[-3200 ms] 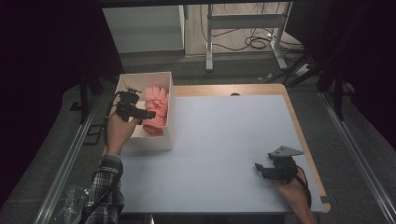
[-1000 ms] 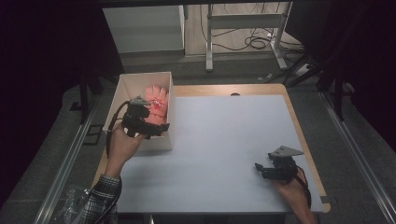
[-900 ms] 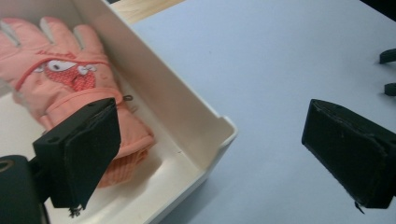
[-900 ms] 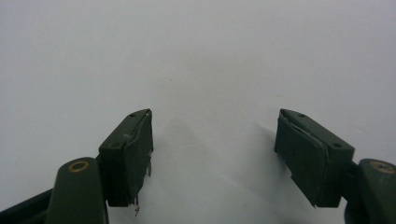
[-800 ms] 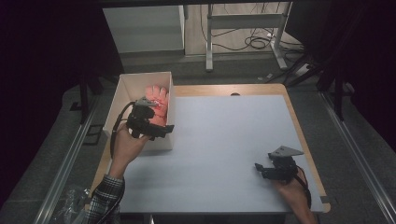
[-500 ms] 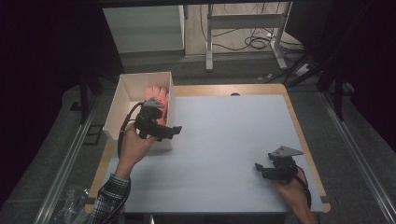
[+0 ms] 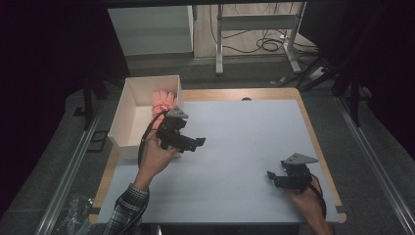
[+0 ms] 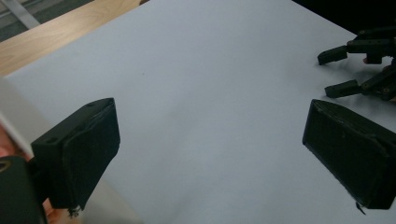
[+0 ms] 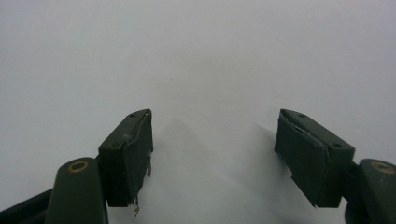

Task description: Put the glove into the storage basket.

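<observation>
A white open box [image 7: 128, 105] stands at the table's far left corner, with a pink, soft-looking thing [image 7: 164, 98] lying against its right wall. My left gripper [image 7: 197, 144] hovers just right of the box over the pale mat, pointing toward the right. Its jaws stand wide apart with nothing between them, as the left gripper view [image 8: 210, 154] confirms. Near the front right corner my right gripper [image 7: 272, 179] rests low over the mat, open and empty [image 9: 212, 154]. It also appears far off in the left gripper view, as the right gripper [image 8: 338, 70].
A pale blue-grey mat [image 7: 244, 147] covers most of the wooden table [image 7: 230, 94]. The box's white wall [image 8: 9, 116] sits close beside my left jaw. Beyond the far edge are desk legs and cables [image 7: 264, 44] on the floor. A metal rail [image 7: 73, 171] runs along the left.
My left gripper has come out from over the box and moved right onto the mat, still open and empty. The right gripper has stayed where it was.
</observation>
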